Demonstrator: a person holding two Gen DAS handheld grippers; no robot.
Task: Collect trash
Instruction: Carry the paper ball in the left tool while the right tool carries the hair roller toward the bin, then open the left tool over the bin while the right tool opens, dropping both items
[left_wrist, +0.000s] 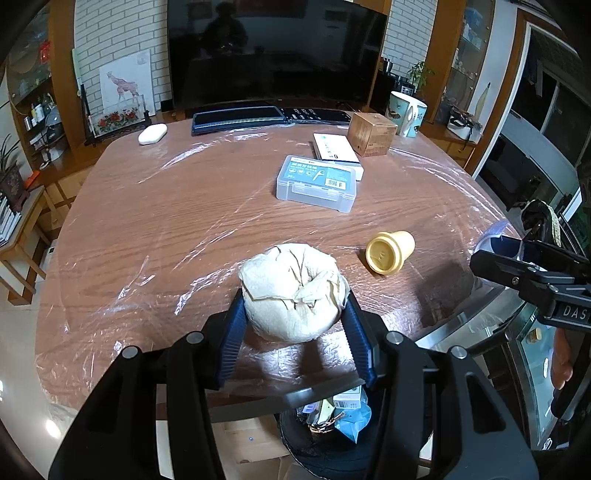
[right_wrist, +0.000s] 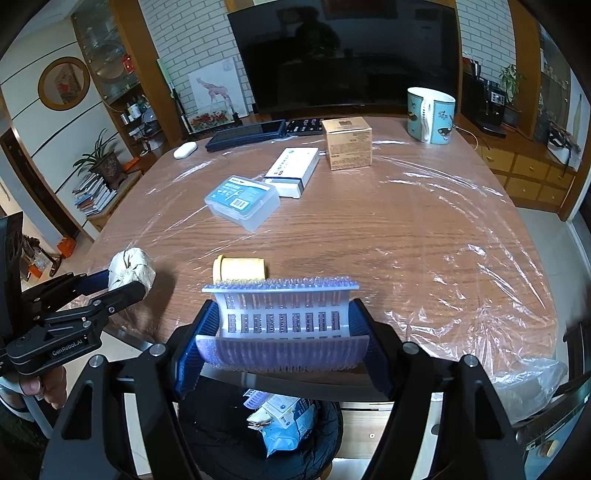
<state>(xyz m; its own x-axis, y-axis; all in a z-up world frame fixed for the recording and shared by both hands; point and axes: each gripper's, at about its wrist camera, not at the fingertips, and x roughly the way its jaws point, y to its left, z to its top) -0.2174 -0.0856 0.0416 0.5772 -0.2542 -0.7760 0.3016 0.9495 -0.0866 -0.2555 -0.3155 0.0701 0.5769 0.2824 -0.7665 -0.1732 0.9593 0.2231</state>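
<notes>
My left gripper (left_wrist: 293, 314) is shut on a crumpled beige paper ball (left_wrist: 293, 295), held at the table's near edge; the ball also shows in the right wrist view (right_wrist: 131, 271). My right gripper (right_wrist: 282, 325) is shut on a bent white and purple plastic blister tray (right_wrist: 282, 321), held above the near edge. A yellow plastic cup (left_wrist: 389, 252) lies on its side on the table, also in the right wrist view (right_wrist: 242, 268). A black trash bin (right_wrist: 207, 421) holding wrappers sits on the floor below both grippers; it also shows in the left wrist view (left_wrist: 306, 446).
The wooden table (left_wrist: 184, 221) has a clear plastic cover. On it: a clear plastic floss box (left_wrist: 317, 182), a white box (left_wrist: 336, 147), a brown cardboard box (left_wrist: 371, 133), a blue mug (left_wrist: 406, 112), a white case (left_wrist: 152, 133) and a dark keyboard (left_wrist: 236, 118). A TV stands behind.
</notes>
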